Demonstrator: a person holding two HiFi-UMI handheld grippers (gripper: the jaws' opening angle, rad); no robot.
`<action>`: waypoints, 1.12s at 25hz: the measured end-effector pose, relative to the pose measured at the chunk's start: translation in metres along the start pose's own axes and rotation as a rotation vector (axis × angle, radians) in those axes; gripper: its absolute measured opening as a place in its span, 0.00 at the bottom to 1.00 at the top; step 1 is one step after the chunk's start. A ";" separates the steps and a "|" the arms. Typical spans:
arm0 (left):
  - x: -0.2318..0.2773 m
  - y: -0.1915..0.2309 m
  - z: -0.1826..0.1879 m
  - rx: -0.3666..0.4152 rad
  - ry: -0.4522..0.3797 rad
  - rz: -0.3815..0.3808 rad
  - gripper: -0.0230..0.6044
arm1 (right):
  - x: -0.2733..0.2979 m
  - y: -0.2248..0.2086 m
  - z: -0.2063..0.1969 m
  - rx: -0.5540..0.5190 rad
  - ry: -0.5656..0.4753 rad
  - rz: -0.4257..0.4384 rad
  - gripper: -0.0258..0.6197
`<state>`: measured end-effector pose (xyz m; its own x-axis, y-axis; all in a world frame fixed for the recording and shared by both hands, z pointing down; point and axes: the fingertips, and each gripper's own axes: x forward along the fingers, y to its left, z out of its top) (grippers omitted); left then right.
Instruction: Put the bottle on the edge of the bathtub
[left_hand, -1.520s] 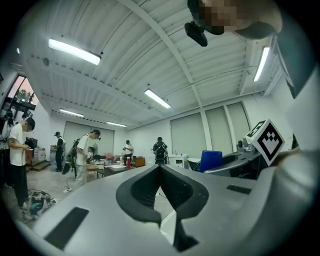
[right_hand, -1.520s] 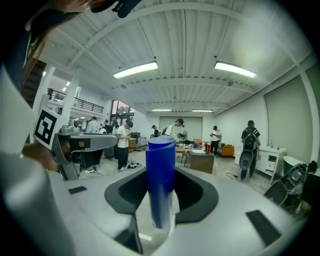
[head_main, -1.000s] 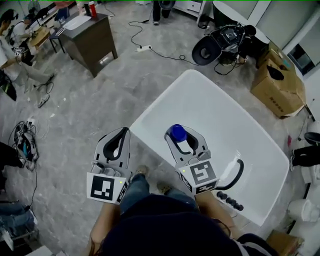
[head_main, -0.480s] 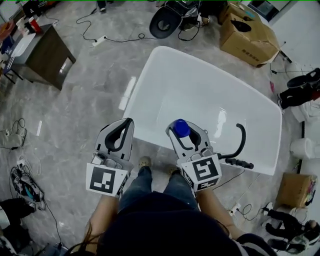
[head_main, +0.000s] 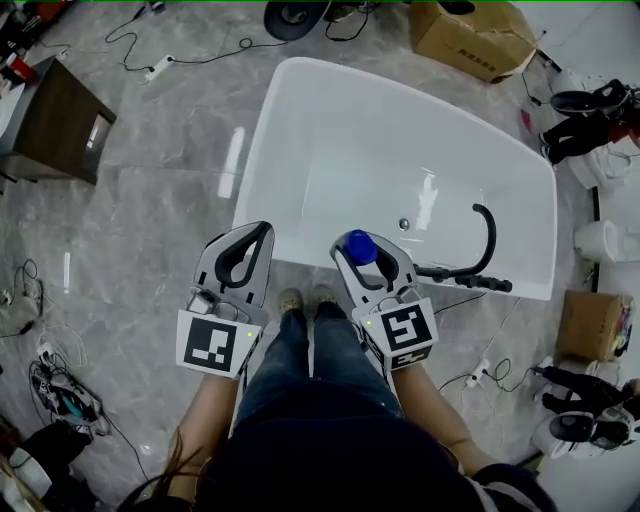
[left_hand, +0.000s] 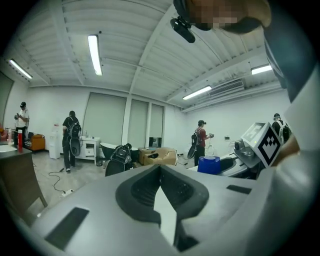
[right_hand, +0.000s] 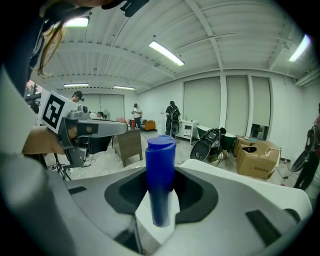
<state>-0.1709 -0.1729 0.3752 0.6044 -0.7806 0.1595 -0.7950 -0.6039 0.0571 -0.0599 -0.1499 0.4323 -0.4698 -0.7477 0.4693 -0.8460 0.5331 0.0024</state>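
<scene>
Fingers (right_hand: 202, 194) of right gripper (head_main: 366, 254) pinching blue bottle (right_hand: 160, 175) by its lower body, 1 pad each side, cap up and clear above the jaws. Upright hold probably meant to let it go down base-first w/o tipping.

Fingers of left gripper (head_main: 256, 232) pressed together at the tips, nothing btwn them. Idle, parked left of centre over the floor just short of the tub, likely to leave room for the other hand.

In head view, bottle sits right over near rim of white bathtub (head_main: 296, 256), centre of frame. Not yet set down, as far as can be judged; contact w/ rim not readable. Near rim = closest ledge, so prob. the target. Black shower hose (head_main: 487, 238) at same rim further right, so placing left of it looks sensible.

Both forearms stretched fwd from bottom of frame, roughly parallel, marker cubes facing up twd the camera. Right gripper angled a bit down twd the rim. Left nearer level, own view looking out across the room, not at the floor.
</scene>
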 end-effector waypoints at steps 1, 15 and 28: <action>0.002 0.001 -0.005 -0.003 0.005 -0.008 0.08 | 0.004 0.002 -0.005 0.001 0.001 0.000 0.30; 0.025 0.009 -0.088 -0.007 0.127 -0.089 0.08 | 0.077 0.015 -0.094 0.024 0.074 0.018 0.30; 0.022 0.016 -0.151 -0.034 0.262 -0.084 0.08 | 0.127 0.021 -0.184 -0.019 0.256 0.070 0.30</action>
<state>-0.1777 -0.1752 0.5284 0.6377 -0.6570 0.4021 -0.7466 -0.6555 0.1132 -0.0913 -0.1606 0.6546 -0.4456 -0.5856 0.6772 -0.8078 0.5890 -0.0223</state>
